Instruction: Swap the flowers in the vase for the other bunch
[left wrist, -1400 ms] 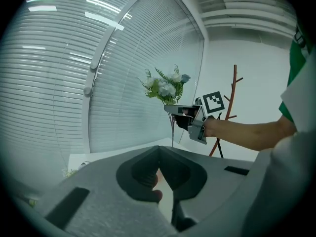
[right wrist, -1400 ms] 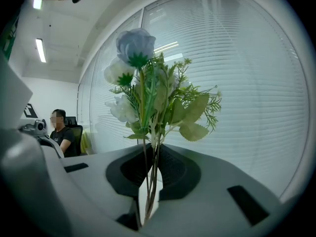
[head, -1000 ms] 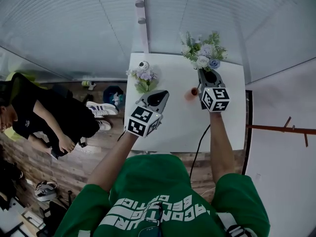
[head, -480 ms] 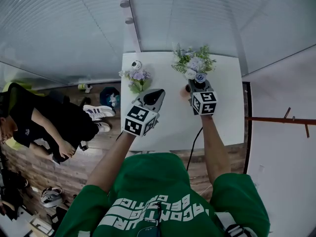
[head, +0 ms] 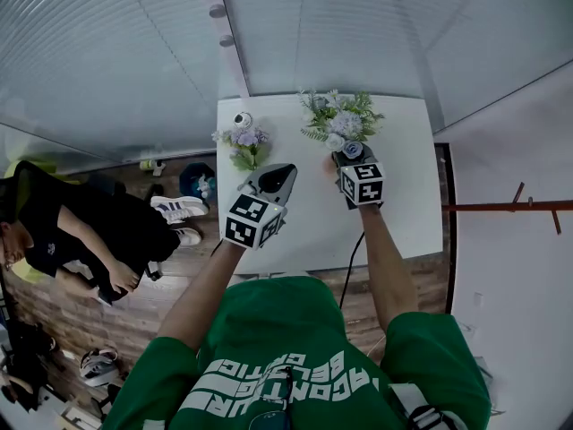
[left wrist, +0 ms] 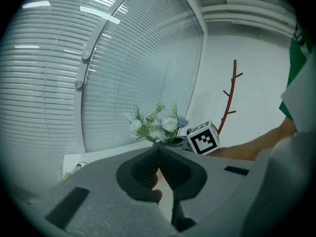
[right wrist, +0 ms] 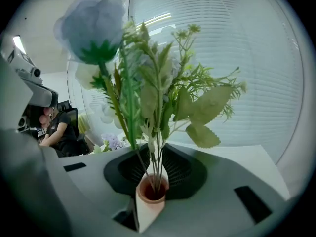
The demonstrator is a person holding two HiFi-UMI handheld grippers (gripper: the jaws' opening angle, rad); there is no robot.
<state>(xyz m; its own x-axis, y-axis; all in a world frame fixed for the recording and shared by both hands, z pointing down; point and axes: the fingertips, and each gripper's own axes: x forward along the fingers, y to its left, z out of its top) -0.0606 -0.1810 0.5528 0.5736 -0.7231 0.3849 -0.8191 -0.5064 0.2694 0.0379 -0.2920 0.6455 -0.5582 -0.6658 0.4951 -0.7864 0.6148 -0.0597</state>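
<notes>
A bunch of white and blue flowers [head: 340,119] stands with its stems in the small terracotta-rimmed vase [head: 329,164] on the white table [head: 403,213]. My right gripper [head: 347,150] is around the stems just above the vase's mouth [right wrist: 150,201]. Its jaws have just been opening, the thin stems [right wrist: 154,162] stand between them, and the pads do not seem to press. The other bunch, purple flowers [head: 242,143], lies at the table's left edge. My left gripper [head: 285,170] hovers near it, shut and empty.
A small round white object [head: 240,119] sits at the table's far left corner. White blinds run behind the table. A black cable [head: 351,258] hangs off the near edge. A seated person [head: 81,222] is at the left, and a red-brown branch stand [left wrist: 229,98] at the right.
My right gripper came down and toward me with the white and blue bunch, and its stems now sit in the vase. The left gripper has hardly moved.
</notes>
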